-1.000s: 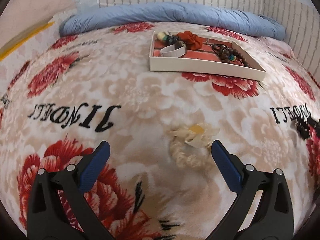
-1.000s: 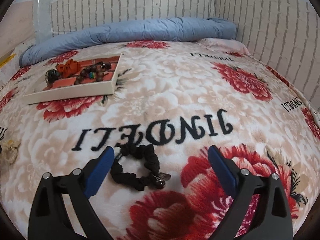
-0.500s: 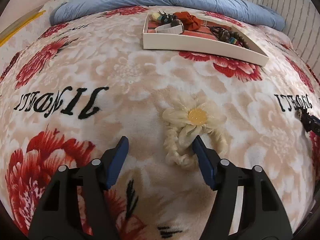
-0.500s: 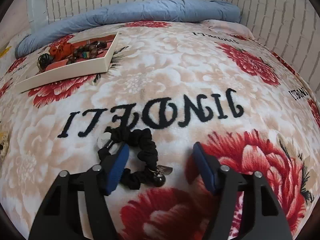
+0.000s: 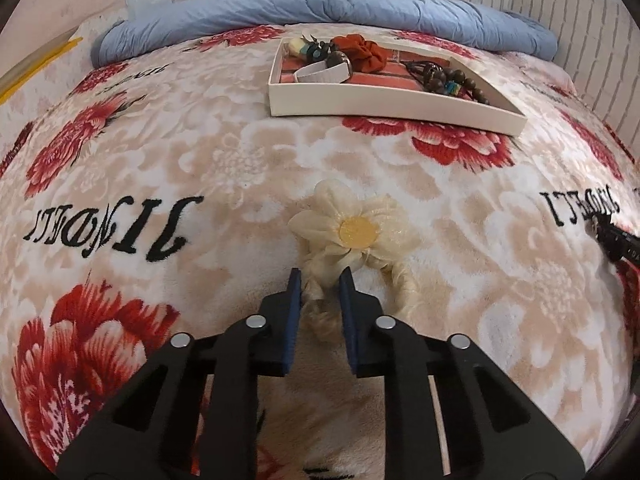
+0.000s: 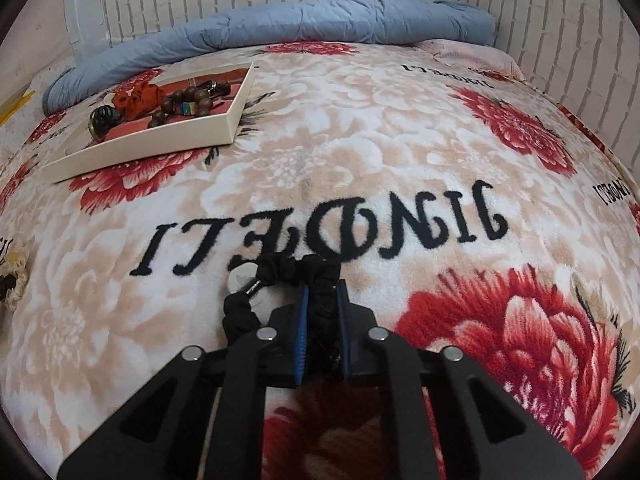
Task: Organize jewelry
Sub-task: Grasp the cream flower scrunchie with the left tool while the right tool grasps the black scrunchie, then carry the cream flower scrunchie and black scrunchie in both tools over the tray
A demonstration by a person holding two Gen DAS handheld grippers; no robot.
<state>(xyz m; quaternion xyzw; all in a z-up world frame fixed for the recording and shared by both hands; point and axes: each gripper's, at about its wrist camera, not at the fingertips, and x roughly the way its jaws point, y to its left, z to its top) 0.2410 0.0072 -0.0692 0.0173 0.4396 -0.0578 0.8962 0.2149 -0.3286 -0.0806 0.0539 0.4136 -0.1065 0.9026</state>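
Both tongs have closed since the earlier frames, where each pair stood wide apart over its item. Left tongs (image 5: pixel 319 280) now clamp the cream band of the flower scrunchie (image 5: pixel 352 236), at lower centre of the left view; its yellow-centred flower lies just beyond the tips, and the rest of the band loops off to the lower right on the bed blanket (image 5: pixel 224 152). Right tongs (image 6: pixel 321 286) clamp one side of the black scrunchie (image 6: pixel 296 270), lower centre of the right view; its loop trails to the left, with a pale round charm (image 6: pixel 242 282) at the upper left of the loop.

Key relation: the white tray (image 5: pixel 392 106) sits well apart and ahead of both pairs, upper centre-right in the left view, upper left in the right view (image 6: pixel 144 142). Judged from this, the left tongs have the straighter line to it; the right ones must cross leftward. Tray already holds a rust scrunchie (image 5: pixel 360 50), a wooden bead bracelet (image 5: pixel 452 80) and a white band (image 5: pixel 322 72).

Hard to tell: whether either scrunchie has lifted off the blanket. Black band's near part is hidden between the right tongs. The far-left items in the tray are too small to name.
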